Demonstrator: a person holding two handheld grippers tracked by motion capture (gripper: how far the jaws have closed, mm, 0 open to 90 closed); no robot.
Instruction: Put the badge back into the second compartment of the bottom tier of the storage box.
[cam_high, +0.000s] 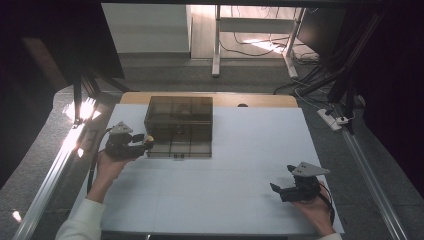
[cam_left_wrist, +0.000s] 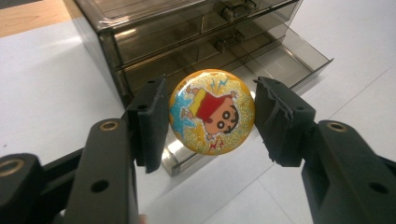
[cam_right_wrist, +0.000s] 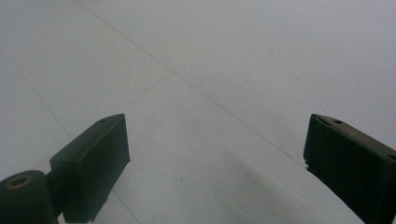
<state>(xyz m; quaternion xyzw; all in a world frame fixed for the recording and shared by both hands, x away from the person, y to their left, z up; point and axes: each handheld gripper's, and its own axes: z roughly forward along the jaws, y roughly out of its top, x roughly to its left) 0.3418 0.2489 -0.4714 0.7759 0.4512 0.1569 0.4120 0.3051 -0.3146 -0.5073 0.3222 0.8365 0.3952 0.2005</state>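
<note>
Your badge (cam_left_wrist: 212, 111) sits at nine o'clock of the drawer box (cam_high: 179, 127), just beside its open drawer (cam_left_wrist: 285, 58).

Lab recording booth: aluminium frame rails (cam_high: 50, 175), floor cables (cam_high: 310, 75), white-covered table (cam_high: 250, 150).

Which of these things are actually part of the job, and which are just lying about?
Part of the job:
- round cartoon badge, clamped in the left gripper
- smoky plastic drawer box, one bottom drawer pulled open

Just lying about:
- right gripper, open above the white table
- cables on the floor beyond
- power strip beside the table
</note>
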